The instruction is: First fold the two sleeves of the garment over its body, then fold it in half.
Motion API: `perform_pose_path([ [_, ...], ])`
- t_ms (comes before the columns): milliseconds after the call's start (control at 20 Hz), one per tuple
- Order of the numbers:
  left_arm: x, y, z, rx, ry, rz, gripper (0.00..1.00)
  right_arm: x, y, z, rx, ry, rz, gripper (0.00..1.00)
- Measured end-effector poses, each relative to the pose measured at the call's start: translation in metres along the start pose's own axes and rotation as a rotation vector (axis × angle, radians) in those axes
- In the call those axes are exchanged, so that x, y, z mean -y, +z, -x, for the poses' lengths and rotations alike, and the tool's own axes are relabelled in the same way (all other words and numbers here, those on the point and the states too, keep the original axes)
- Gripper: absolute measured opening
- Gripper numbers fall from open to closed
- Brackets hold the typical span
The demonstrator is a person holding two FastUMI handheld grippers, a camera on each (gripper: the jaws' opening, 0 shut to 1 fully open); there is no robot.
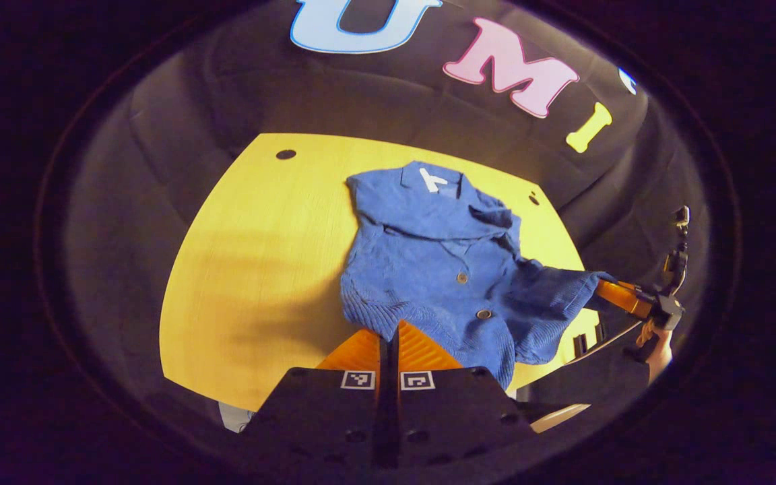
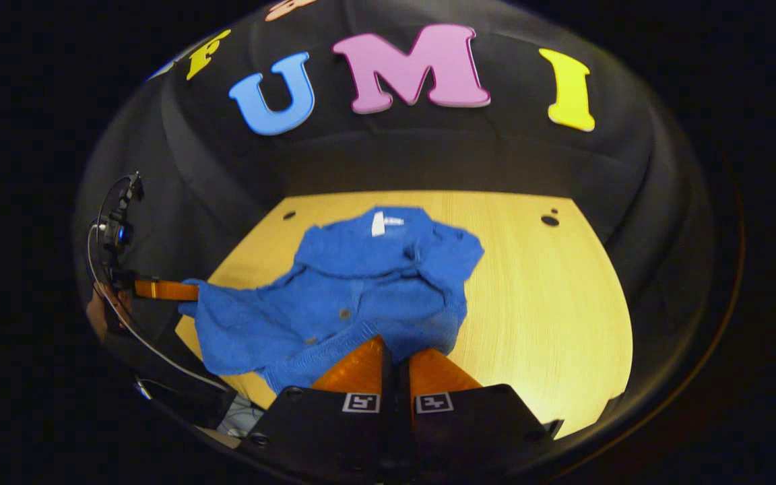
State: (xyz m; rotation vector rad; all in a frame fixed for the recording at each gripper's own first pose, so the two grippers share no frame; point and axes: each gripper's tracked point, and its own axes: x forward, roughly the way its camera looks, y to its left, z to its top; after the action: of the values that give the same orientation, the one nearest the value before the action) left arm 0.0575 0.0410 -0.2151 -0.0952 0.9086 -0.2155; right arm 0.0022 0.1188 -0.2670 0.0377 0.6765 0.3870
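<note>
Folding in half is underway: both orange grippers, left gripper (image 1: pixel 389 350) and right gripper (image 2: pixel 396 367), pinch the blue cardigan's (image 1: pixel 428 269) hem, lower centre. Next, I judge, carry it toward the collar (image 2: pixel 361 252).

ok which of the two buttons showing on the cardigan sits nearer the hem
The lower button, just above the ribbed hem of the cardigan; the other button sits higher, toward the collar.

Ribbed knit garment (image 1: pixel 428 269) on smooth wooden table (image 1: pixel 260 269).

Bare table (image 2: pixel 550 296) beside the garment (image 2: pixel 361 296); nothing blocks passage there.
</note>
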Motion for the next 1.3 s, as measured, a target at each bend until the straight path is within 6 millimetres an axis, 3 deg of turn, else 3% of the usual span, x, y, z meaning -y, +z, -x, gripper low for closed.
perform_pose_path([
  [200, 0.016, 0.083, -0.003, 0.13, -0.002, -0.018, 0.0, 0.007, 0.07, -0.018, 0.106, -0.002, 0.039, 0.05],
  [350, 0.018, 0.141, -0.013, 0.205, -0.004, -0.001, 0.0, 0.027, 0.115, -0.047, 0.172, -0.021, 0.054, 0.05],
  [450, 0.019, 0.184, -0.035, 0.245, -0.004, -0.002, 0.0, 0.047, 0.145, -0.07, 0.209, -0.05, 0.081, 0.04],
  [550, 0.015, 0.219, -0.068, 0.198, 0.006, 0.005, 0.0, 0.069, 0.173, -0.106, 0.243, -0.076, 0.088, 0.04],
  [700, -0.002, 0.264, -0.12, 0.139, 0.086, -0.02, 0.0, 0.096, 0.182, -0.171, 0.181, -0.101, 0.05, 0.04],
  [800, -0.015, 0.283, -0.151, 0.116, 0.143, -0.01, 0.0, 0.114, 0.174, -0.215, 0.112, -0.12, 0.049, 0.04],
  [950, -0.047, 0.276, -0.204, 0.015, 0.239, 0.01, 0.0, 0.142, 0.154, -0.27, 0.01, -0.144, 0.045, 0.04],
  [1100, -0.06, 0.275, -0.238, 0.013, 0.26, 0.118, 0.0, 0.16, 0.14, -0.31, -0.051, -0.159, -0.004, 0.04],
  [1150, -0.062, 0.274, -0.249, 0.002, 0.243, 0.168, 0.0, 0.164, 0.138, -0.321, -0.064, -0.167, -0.027, 0.12],
  [1200, -0.064, 0.27, -0.259, -0.026, 0.225, 0.206, 0.0, 0.169, 0.136, -0.332, -0.071, -0.182, -0.026, 0.04],
  [1250, -0.069, 0.267, -0.265, -0.04, 0.224, 0.213, 0.05, 0.174, 0.133, -0.341, -0.08, -0.196, -0.002, 0.04],
  [1300, -0.076, 0.266, -0.271, -0.05, 0.241, 0.204, 0.04, 0.178, 0.131, -0.347, -0.085, -0.214, 0.036, 0.05],
])
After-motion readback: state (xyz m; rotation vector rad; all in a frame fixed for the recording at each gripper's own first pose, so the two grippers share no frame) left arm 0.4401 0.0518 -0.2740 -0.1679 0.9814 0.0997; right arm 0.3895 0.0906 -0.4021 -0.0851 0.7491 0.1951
